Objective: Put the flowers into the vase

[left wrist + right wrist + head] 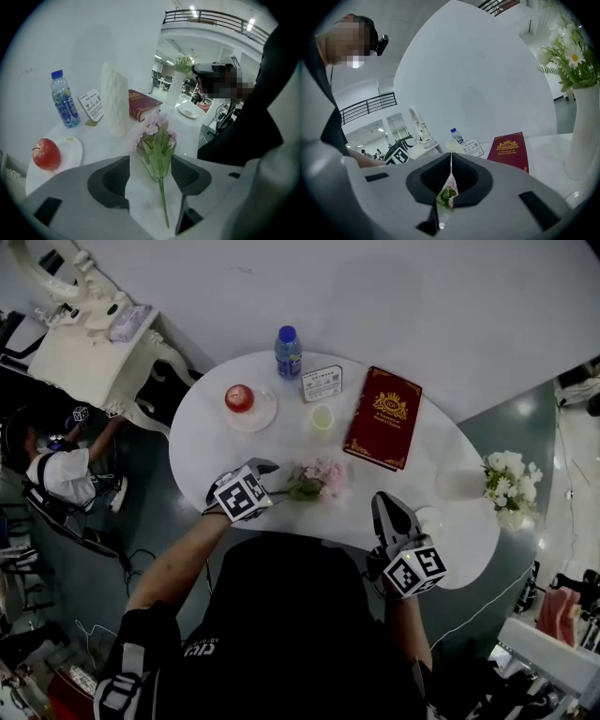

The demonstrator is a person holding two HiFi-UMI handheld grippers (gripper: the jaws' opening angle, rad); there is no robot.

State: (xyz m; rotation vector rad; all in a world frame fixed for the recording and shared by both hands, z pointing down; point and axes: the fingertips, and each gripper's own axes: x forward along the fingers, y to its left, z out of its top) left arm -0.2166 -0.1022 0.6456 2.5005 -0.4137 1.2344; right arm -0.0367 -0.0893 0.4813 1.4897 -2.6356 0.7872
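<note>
Left tongs (150, 159) spread either side of the pink flower sprig (157, 140) lying by the table's (206, 442) near edge, right tongs (450, 161) pressed together and empty, and that sprig looks light, floppy, crushable, so pinch the stem!

A: "Can u read that card (322, 383)?"
B: "Nope, print's too small. And in the rt gripper view the vase (586, 136) is cut off at 3 o'clock."
A: "Head view too: table (211, 442) near edge, 6 o'clock, hidden behind the person's torso (291, 615)."
</note>
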